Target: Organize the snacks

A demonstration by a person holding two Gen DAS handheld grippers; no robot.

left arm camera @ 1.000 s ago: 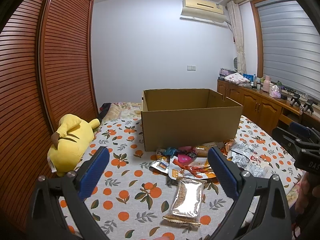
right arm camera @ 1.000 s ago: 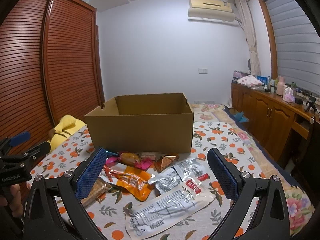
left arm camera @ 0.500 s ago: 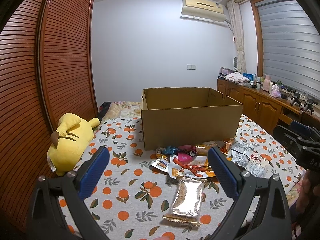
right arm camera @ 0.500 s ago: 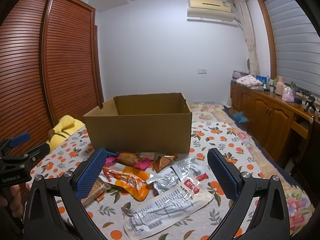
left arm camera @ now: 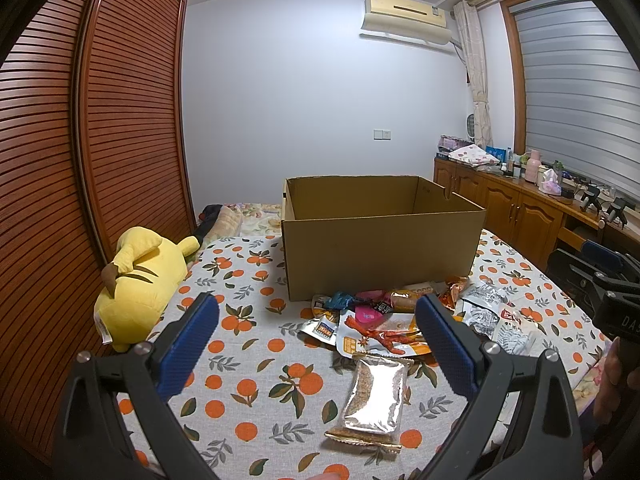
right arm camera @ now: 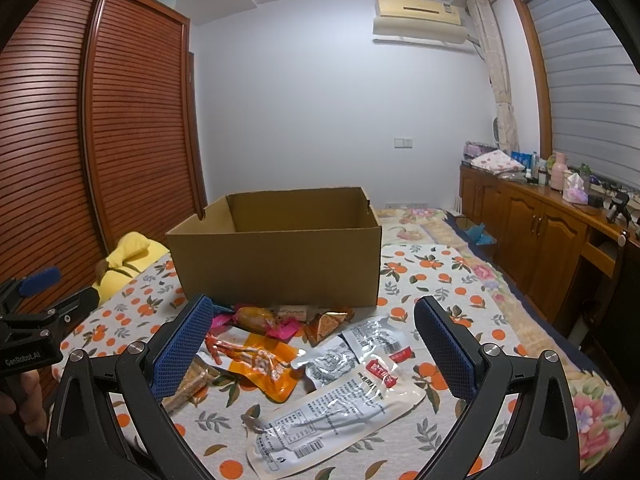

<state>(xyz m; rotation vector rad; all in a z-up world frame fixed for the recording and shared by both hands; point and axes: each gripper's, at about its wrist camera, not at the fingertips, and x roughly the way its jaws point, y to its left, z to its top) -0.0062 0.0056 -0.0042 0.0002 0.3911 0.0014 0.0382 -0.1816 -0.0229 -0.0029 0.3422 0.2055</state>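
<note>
We hold left gripper [left arm camera: 316, 340] spread, empty | right gripper [right arm camera: 310, 344] spread, empty | snack packets [right arm camera: 280, 344] lie heaped on bedspread [left arm camera: 248, 344], touching open cardboard box [left arm camera: 380, 256] front.

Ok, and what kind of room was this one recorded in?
Most likely a bedroom at home: the snacks and cardboard box sit on a bed with an orange-print sheet, a yellow plush toy lies beside a slatted wooden wardrobe, and an air conditioner hangs on the wall.
</note>
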